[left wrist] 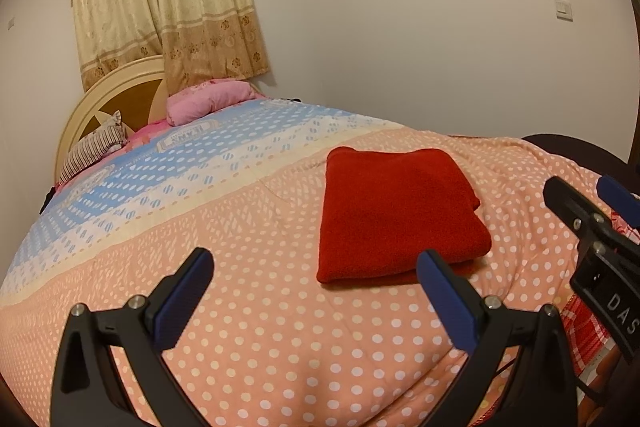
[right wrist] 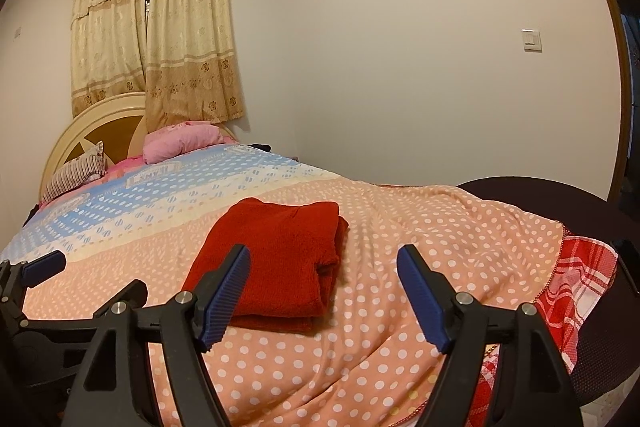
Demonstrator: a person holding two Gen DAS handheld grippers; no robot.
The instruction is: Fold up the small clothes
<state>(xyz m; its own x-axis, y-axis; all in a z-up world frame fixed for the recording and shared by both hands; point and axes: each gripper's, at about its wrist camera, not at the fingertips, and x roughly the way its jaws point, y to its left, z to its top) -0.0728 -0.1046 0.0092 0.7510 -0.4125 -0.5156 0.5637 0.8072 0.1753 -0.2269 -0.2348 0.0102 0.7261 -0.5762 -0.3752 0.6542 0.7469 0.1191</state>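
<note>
Red garment (left wrist: 400, 211) lies folded on bed (left wrist: 280, 327) (near foot edge). My left tongs (left wrist: 316, 271) and right tongs (right wrist: 324, 267): agape, empty.

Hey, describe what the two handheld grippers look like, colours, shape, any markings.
Both grippers match. The left gripper and right gripper each have two black plastic arms that curve inward, fixed with silver round-headed bolts. Each finger ends in a dark blue ribbed pad. In the left wrist view, the right gripper's black body carries white letters reading "DAS", cut off at the edge. No hands or sleeves show.
</note>
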